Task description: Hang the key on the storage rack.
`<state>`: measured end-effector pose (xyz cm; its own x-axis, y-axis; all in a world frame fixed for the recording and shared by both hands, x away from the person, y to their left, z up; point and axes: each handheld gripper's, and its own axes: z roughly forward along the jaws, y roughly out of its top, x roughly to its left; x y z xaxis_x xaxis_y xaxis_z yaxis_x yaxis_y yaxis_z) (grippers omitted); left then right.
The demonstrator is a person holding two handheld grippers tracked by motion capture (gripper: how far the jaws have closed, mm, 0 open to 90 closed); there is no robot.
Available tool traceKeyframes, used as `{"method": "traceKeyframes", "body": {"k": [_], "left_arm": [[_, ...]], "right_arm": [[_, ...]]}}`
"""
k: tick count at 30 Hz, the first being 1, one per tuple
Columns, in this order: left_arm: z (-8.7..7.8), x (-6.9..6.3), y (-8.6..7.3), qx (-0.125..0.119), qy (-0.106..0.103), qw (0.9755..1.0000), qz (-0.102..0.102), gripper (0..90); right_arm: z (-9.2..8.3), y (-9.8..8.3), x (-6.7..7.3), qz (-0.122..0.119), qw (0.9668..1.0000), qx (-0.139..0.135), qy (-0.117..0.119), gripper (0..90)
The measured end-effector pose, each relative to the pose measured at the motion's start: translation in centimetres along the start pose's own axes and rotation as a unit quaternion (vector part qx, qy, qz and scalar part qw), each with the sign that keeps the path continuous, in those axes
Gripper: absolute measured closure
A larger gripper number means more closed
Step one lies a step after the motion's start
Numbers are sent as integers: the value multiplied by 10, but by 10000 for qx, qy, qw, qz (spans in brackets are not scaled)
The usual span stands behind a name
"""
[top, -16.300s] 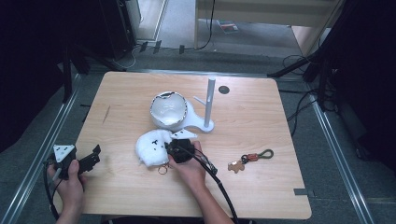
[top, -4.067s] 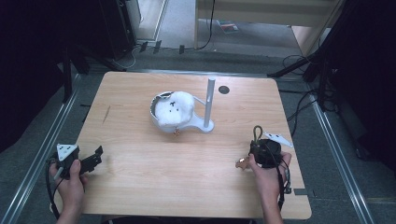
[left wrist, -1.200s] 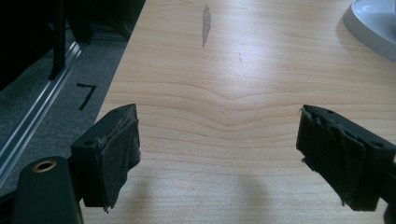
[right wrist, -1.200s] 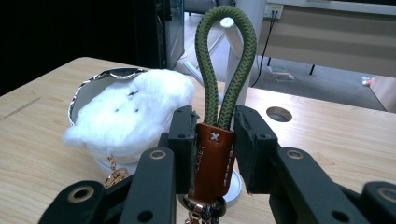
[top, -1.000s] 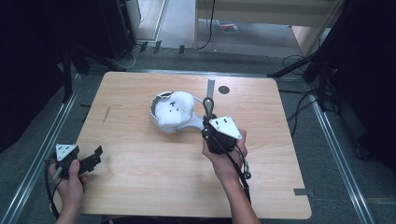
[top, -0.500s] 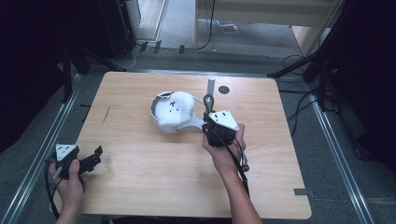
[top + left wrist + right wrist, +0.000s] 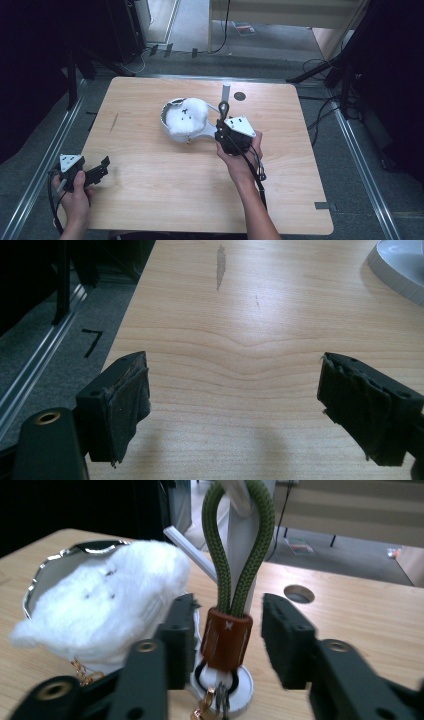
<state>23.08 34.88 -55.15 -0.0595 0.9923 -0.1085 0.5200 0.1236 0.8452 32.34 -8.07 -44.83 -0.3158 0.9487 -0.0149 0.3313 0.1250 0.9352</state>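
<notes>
At about eight o'clock on the pale wooden table (image 7: 150,165), the left gripper (image 7: 235,405) idles in a hand near the edge, its padded jaws wide apart with only bare wood between them, seemingly parked out of the way while the other hand works. Toward the centre, a fluffy white plush keychain (image 7: 186,116) already hangs on the white plastic stand with a round base and upright post (image 7: 226,97), slumped against its ring-shaped rim. Just right of it, at about one o'clock from the table's middle, the right gripper (image 7: 227,630) faces the post: its jaws have just been opening and now stand apart on either side of the olive-green cord loop keychain with a brown leather collar (image 7: 232,580), whose loop is hooked over a peg and seems to carry its own weight, so the release looks deliberate. Around the table lie grey carpeted floor, metal rails, trailing cables and dark equipment stands.
</notes>
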Motion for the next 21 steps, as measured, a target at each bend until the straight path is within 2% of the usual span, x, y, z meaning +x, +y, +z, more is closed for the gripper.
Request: {"method": "traceKeyframes", "body": {"k": [4,7,12,14,15,16,18,21], "left_arm": [[0,0,0,2,4,10000,7,141],[0,0,0,-4,8,10000,11,141],[0,0,0,-2,8,10000,3,141],[0,0,0,-3,5,10000,8,141],[0,0,0,0,11,10000,9,141],[0,0,0,6,12,10000,13,141],[1,-1,0,25,16,10000,25,141],[1,0,1,17,33,10000,36,141]], "right_arm": [[-1,-1,-4,-14,9999,-148,17,427],[-3,-3,-9,85,9996,-211,146,346],[-7,-7,-20,332,9990,-67,297,212],[-10,-9,-27,546,9977,138,379,150],[-11,-10,-29,574,9976,179,347,125],[-13,-12,-32,518,9978,257,323,118],[-17,-17,-36,386,9983,257,343,48],[-23,-23,-45,433,9971,286,548,0]]}}
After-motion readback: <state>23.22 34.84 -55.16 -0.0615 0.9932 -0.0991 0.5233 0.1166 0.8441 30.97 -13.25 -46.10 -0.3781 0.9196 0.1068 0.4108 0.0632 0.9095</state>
